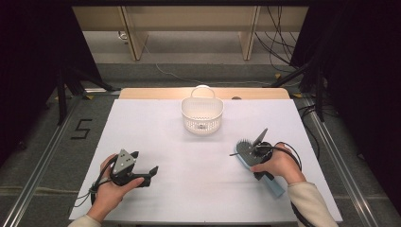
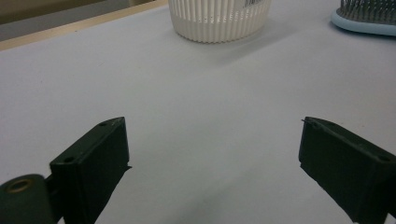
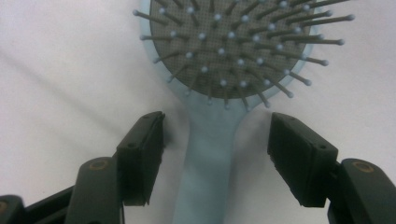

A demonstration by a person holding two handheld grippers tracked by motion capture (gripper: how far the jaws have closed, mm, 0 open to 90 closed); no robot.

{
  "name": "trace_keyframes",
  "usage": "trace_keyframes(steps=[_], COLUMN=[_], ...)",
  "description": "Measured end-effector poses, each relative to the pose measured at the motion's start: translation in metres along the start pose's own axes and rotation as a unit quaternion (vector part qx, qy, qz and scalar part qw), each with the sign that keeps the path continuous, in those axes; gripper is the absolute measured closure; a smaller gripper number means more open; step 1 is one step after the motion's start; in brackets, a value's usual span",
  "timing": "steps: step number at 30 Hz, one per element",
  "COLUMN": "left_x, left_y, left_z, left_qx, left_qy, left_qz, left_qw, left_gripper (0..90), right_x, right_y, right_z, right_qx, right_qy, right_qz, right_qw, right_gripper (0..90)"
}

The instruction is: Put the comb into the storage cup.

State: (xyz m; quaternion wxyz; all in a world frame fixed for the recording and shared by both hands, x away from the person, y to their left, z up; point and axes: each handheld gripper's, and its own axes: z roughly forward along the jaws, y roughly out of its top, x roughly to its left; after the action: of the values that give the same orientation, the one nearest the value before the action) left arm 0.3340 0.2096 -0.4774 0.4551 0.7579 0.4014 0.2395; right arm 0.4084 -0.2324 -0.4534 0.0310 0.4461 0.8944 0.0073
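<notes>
A black numeral "5" is marked on the grey floor at nine o'clock of the counter; the basket's label is unreadable.

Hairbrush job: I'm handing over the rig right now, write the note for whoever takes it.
Right gripper: open, its fingers on either side of the light-blue hairbrush handle, just below the head; no grip yet.
Left gripper: open, holding nothing, low over the white table at the near left.
Things: the hairbrush lies bristles up at the near right of the table; the white basket stands upright at the far middle.
Done: right gripper lined up on the handle.
Left, as I judge it: close on the handle, lift, probably carry the hairbrush to the basket.
</notes>
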Motion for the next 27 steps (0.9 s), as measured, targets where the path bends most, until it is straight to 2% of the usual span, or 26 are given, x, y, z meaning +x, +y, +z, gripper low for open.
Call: trace_keyframes(steps=[16, 27], left_x=[0.0, -0.0001], left_y=[0.0002, 0.0002], left_z=[-0.0001, 0.0001], left_qx=[-0.001, -0.001], left_qy=[-0.001, 0.0], left_qz=[-0.001, -0.001], left_qw=[1.0, 1.0], left_gripper=[8.1, 8.2], right_x=[0.0031, 0.0009], right_y=[0.0037, 0.0037], right_z=[0.0005, -0.0004], right_qx=[0.015, 0.009], right_qy=[0.005, 0.009], right_qz=[0.004, 0.009], right_qw=[0.9999, 0.9999], right_gripper=[45.8, 53.3])
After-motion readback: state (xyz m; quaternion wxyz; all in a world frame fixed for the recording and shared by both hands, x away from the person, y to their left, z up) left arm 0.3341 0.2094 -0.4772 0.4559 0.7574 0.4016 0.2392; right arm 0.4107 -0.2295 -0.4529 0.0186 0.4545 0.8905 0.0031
